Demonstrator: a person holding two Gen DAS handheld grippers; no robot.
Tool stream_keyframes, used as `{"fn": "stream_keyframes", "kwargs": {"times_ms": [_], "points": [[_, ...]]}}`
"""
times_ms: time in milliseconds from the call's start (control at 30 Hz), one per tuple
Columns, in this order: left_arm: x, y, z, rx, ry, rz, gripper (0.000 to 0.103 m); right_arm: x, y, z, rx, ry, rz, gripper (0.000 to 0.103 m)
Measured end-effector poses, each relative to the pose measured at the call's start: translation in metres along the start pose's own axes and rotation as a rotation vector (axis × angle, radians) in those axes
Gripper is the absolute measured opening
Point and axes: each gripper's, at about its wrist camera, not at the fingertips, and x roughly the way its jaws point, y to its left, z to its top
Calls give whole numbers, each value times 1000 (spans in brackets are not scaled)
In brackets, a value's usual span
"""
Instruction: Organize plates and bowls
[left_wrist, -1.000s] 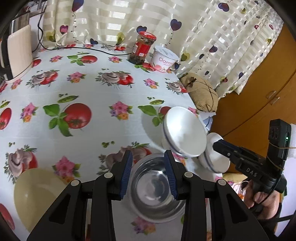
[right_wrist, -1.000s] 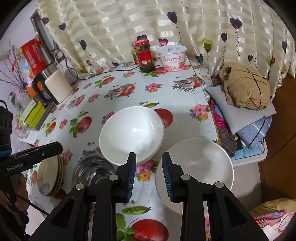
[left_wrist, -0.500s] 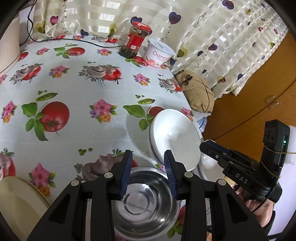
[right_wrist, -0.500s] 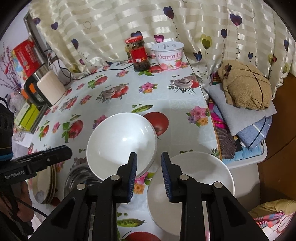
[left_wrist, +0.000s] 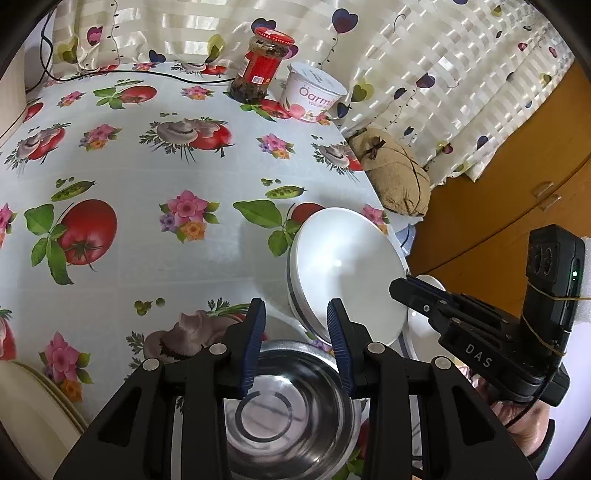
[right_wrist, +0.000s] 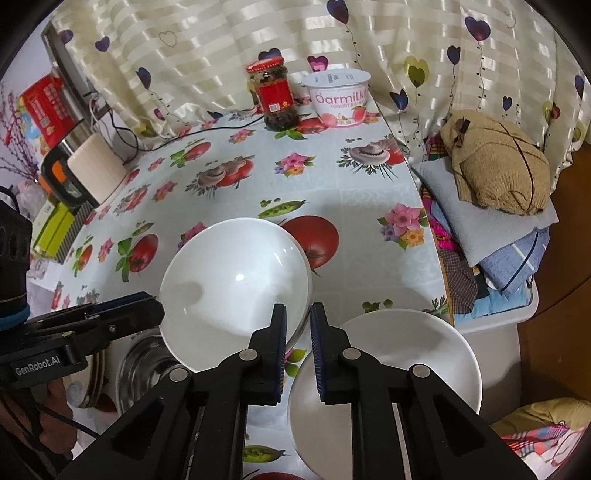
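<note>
Two glossy round white bowls (right_wrist: 236, 288) beside dented steel bowl (left_wrist: 288, 406).

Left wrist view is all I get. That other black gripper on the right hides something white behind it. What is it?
Observer: A second white bowl, upright and empty, near the right edge of the table.
Operator: What is that gripper doing?
Observer: The right gripper has its jaws nearly together at the near rim of the first white bowl. I can't tell whether it pinches the rim.
Operator: Is there anything off to the left that I miss?
Observer: A red box stands by the far left corner.
</note>
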Motion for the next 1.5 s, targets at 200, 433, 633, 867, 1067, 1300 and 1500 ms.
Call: {"fn": "stream_keyframes", "kwargs": {"times_ms": [200, 433, 633, 867, 1067, 1300, 1500], "points": [[3, -3, 1, 6, 4, -1, 26, 1, 0, 0, 1, 1, 0, 13], [8, -4, 2, 4, 16, -15, 19, 1, 0, 1, 1, 2, 1, 13], [6, -5, 3, 9, 10, 6, 18, 1, 1, 1, 1, -1, -3, 13], [0, -4, 5, 1, -7, 19, 18, 2, 8, 4, -8, -8, 1, 13], [-10, -3, 8, -3, -29, 21, 18, -5, 17, 10, -20, -22, 0, 13], [-23, -3, 8, -3, -46, 22, 18, -15, 27, 14, -38, -41, -2, 13], [-37, -5, 5, 3, -64, 24, 18, -24, 35, 15, -51, -52, -2, 13]]}}
